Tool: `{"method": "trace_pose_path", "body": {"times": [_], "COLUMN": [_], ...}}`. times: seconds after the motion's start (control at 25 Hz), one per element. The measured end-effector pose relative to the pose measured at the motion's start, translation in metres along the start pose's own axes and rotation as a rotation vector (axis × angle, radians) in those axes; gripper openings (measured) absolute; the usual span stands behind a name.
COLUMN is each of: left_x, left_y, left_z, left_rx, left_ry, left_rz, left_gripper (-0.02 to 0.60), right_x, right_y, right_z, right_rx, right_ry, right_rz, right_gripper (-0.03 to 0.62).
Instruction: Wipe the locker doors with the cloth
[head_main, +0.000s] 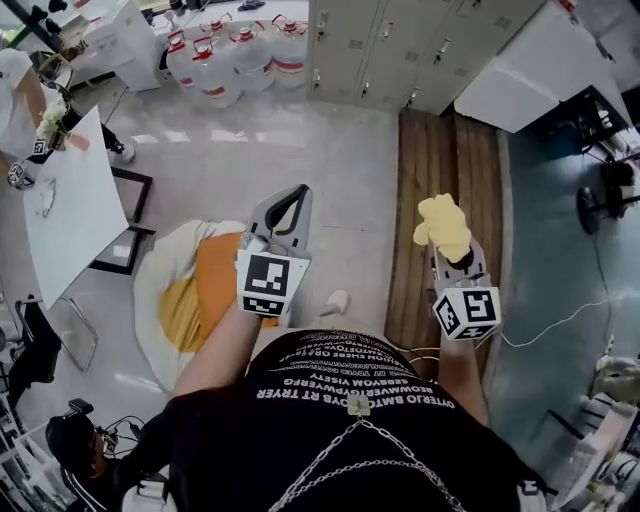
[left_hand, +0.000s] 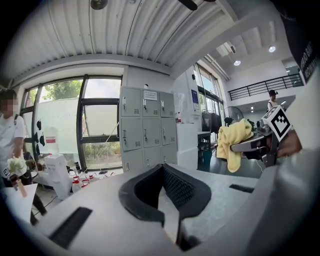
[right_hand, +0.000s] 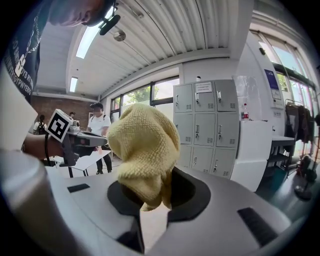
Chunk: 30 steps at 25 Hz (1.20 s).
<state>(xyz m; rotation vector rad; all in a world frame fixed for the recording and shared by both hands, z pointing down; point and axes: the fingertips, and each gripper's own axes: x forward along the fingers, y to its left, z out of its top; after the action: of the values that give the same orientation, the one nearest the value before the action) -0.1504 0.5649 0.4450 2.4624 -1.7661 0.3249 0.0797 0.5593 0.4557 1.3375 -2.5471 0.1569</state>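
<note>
The cloth (right_hand: 142, 150) is nubbly yellow terry, the lockers (right_hand: 205, 129) smooth painted metal, the floor planks (head_main: 445, 180) matt wood.

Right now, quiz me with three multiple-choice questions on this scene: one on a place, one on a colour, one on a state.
1. Where is the cloth? A in a bucket; B in the right gripper; C on a shelf.
2. What colour is it? A blue; B white; C yellow.
3. The left gripper's fingers are: A shut, empty; B shut on the cloth; C wide apart.
Answers: 1 B, the right gripper pinches it; 2 C, plainly yellow; 3 A, tips meet with nothing between.
</note>
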Motion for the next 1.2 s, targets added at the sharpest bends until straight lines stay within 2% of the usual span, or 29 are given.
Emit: {"method": "trace_pose_path", "body": {"times": [0.24, 0.48, 0.76, 1.2], "left_x": [0.037, 0.046, 0.068, 0.145], "left_y": [-0.038, -0.046, -0.04, 0.001], "left_z": [0.02, 0.022, 0.02, 0.033], "left_rx": [0.043, 0.036, 0.037, 0.054], "left_ry": [0.003, 0.01, 0.022, 0.013], "left_rz": [-0.007, 0.013, -0.003, -0.06], "left_gripper": [0.005, 0.005, 0.005, 0.005], "right_x": [-0.007, -0.007, 0.021, 0.1], "right_y": [-0.06, -0.076, -0.088, -0.102], "right_z": [-0.002, -0.005, 0.001, 0.021], "right_rx": [0.01, 0.035, 0.03, 0.052], "right_ry": [-0.021, -0.037, -0.043, -0.043], "right_rz": [-0.004, 0.011, 0.01, 0.003], "right_gripper": [0.075, 0.075, 0.075, 0.075]}}
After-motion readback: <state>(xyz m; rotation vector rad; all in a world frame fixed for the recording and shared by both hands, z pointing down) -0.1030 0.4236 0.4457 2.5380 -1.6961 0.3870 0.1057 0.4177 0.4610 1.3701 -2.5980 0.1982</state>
